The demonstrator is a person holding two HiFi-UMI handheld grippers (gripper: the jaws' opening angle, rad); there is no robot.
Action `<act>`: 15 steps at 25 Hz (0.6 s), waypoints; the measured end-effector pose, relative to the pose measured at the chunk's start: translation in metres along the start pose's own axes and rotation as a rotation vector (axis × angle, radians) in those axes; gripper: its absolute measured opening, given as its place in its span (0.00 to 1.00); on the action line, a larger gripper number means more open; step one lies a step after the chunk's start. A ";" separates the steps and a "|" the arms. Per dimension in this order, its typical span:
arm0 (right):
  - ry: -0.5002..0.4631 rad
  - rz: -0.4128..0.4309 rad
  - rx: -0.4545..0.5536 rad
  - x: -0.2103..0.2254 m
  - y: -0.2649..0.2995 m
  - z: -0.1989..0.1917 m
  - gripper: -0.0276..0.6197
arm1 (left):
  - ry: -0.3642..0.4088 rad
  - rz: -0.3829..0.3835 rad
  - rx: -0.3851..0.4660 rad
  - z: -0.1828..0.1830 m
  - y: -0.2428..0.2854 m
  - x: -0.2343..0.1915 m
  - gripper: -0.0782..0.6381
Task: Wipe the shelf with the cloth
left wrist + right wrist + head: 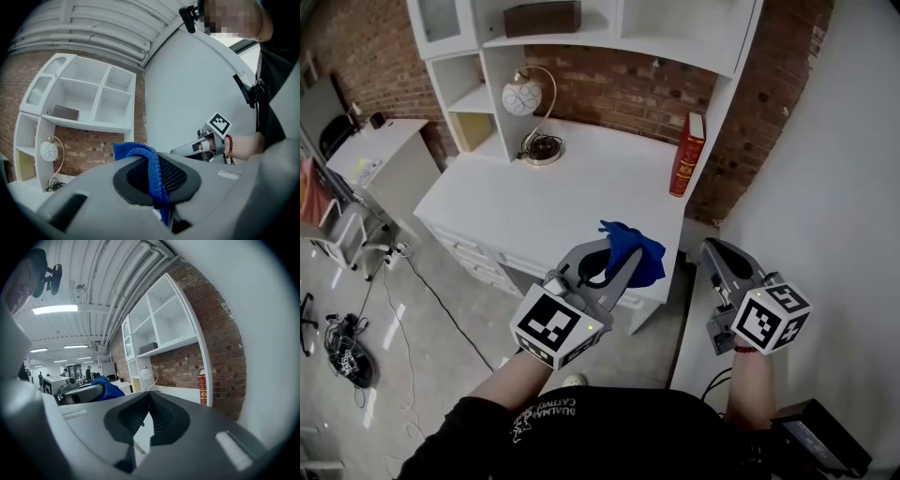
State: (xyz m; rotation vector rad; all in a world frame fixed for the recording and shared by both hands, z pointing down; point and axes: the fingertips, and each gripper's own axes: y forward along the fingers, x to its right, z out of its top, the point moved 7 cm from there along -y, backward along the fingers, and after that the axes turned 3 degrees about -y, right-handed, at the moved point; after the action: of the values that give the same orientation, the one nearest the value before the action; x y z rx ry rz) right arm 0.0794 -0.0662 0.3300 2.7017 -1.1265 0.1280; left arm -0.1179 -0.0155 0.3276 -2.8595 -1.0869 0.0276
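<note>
Trailing cable (441, 302): on the floor at 8 o'clock, beside the desk (534, 211).
Lamp (523, 96): at 11 o'clock, upright at the back of the desk, with a round pale shade.
Shelf (670, 42): white, at 12 o'clock, above the desk against the brick wall; a brown box (542, 17) sits on it.
Left gripper (619, 253): just below centre, over the desk's near corner, jaws clamped on the cloth.
Cloth (645, 251): blue and bunched, pinched between the left pads with a loose end past the tips; well apart from the shelf.
Book (686, 155): red, at 1 o'clock, upright at the desk's right end by the shelf's side post.
Right gripper (714, 248): at 4 o'clock, off the desk's right side by the white wall, jaws closed tip to tip on nothing.
</note>
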 end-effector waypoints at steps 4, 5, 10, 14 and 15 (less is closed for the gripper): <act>-0.004 0.022 0.003 -0.007 -0.001 0.004 0.05 | 0.002 0.002 0.010 0.009 -0.002 0.002 0.14; -0.006 0.026 0.004 -0.010 -0.002 0.005 0.05 | 0.000 0.000 0.013 0.011 -0.003 0.003 0.14; 0.001 0.032 0.006 -0.015 -0.002 0.003 0.05 | -0.004 -0.003 0.034 0.019 -0.006 0.006 0.14; 0.004 0.048 -0.016 -0.015 0.004 -0.004 0.06 | -0.010 0.003 0.030 0.018 -0.007 0.006 0.14; 0.015 0.052 -0.037 -0.015 0.007 -0.009 0.06 | -0.014 0.005 0.030 0.018 -0.007 0.006 0.14</act>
State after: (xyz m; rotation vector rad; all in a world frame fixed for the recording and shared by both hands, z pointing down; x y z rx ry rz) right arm 0.0643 -0.0583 0.3377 2.6362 -1.1831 0.1336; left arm -0.1191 -0.0048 0.3107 -2.8401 -1.0719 0.0637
